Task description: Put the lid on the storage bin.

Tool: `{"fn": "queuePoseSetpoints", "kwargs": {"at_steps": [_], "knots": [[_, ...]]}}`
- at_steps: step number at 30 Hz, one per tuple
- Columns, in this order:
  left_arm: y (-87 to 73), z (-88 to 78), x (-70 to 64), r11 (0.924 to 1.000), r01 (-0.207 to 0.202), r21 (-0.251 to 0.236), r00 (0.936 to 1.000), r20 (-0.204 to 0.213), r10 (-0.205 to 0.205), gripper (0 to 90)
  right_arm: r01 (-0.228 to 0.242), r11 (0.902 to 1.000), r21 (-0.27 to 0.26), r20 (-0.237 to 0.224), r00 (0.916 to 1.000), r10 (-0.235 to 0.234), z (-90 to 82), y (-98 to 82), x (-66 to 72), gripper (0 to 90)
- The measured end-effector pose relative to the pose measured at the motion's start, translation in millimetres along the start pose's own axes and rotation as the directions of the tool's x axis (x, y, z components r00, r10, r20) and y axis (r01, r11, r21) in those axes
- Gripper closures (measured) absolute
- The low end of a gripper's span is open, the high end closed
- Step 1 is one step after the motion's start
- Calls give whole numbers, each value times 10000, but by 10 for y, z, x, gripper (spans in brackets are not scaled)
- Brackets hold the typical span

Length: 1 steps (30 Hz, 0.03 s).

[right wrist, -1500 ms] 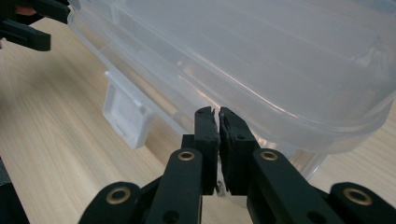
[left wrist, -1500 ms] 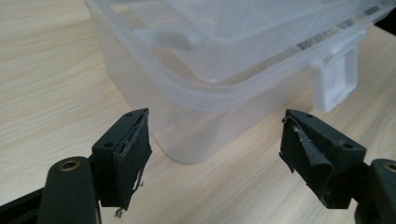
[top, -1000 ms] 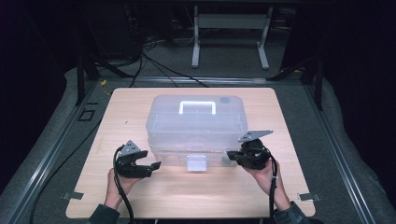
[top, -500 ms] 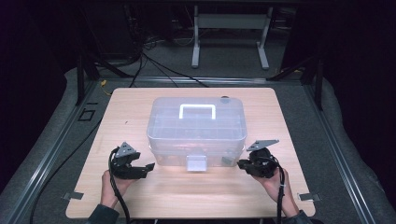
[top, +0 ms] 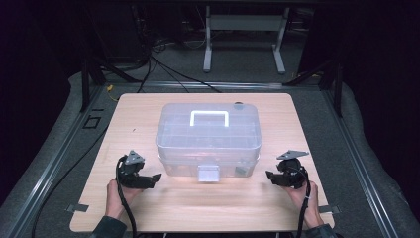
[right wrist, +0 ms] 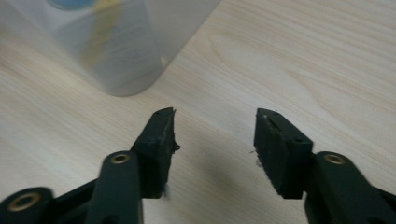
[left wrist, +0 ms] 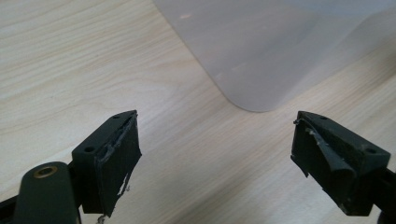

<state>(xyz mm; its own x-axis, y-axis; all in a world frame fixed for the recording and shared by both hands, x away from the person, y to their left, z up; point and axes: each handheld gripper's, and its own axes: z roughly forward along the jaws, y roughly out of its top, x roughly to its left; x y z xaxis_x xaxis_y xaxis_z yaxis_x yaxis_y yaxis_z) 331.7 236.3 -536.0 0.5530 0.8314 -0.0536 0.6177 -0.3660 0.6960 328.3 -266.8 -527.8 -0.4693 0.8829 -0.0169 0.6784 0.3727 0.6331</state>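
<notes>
box (top: 208, 139) sat mid-table (top: 148, 208) between my grippers | left gripper (top: 154, 177) gaped empty | right gripper (top: 270, 175) had just been opening, empty | risk: uneven side grips could tilt it, latch (top: 208, 173) popping

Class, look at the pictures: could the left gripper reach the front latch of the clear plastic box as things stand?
Probably yes. The left gripper, jaws open and empty, sits beside the clear plastic box, with bare wooden table between it and the front latch.
</notes>
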Motion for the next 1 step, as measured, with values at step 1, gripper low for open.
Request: {"fn": "queuePoseSetpoints", "kwargs": {"at_steps": [1], "knots": [[0, 0, 0, 10000, 0, 0, 10000, 0, 0, 146, 13, 10000, -11, -11, 10000, -13, 29, -12, -24, 417]]}}
